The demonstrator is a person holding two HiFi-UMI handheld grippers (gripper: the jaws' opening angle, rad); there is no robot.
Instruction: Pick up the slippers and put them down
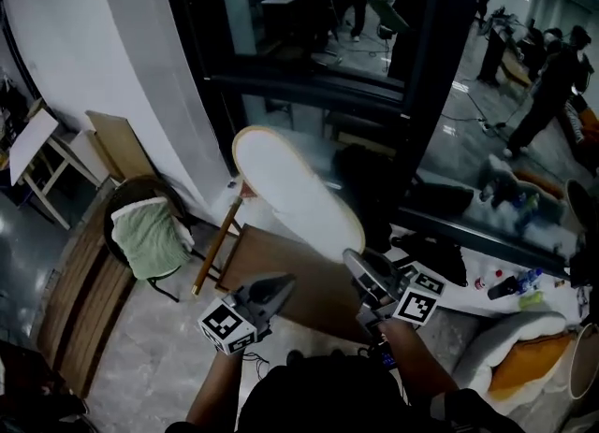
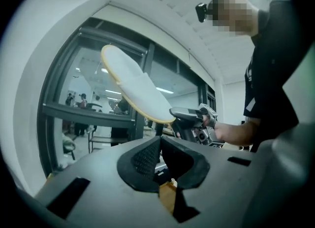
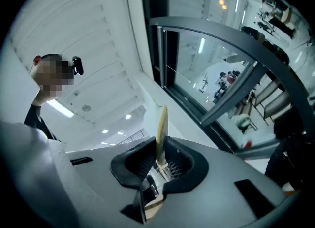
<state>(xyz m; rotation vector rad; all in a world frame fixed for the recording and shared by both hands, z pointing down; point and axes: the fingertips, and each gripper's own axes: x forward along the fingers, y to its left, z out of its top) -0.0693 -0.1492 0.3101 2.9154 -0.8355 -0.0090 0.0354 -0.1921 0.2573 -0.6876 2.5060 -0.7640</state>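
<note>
One white slipper [image 1: 298, 199] in right gripper [image 1: 357, 264]; glass wall [image 1: 487, 132]; marble floor [image 1: 159, 352]

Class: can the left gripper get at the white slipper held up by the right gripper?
Probably yes: the left gripper is empty and close beside the slipper, with only open air between them. The right gripper grips just one end.

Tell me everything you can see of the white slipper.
The slipper is a flat, long oval, white on the face shown, with a thin tan rim. It looks thin and soft. It is in the air, slanting up and to the left in the head view, before a dark window frame. Only the right hand-held gripper touches it, shut on the edge of one end.
</note>
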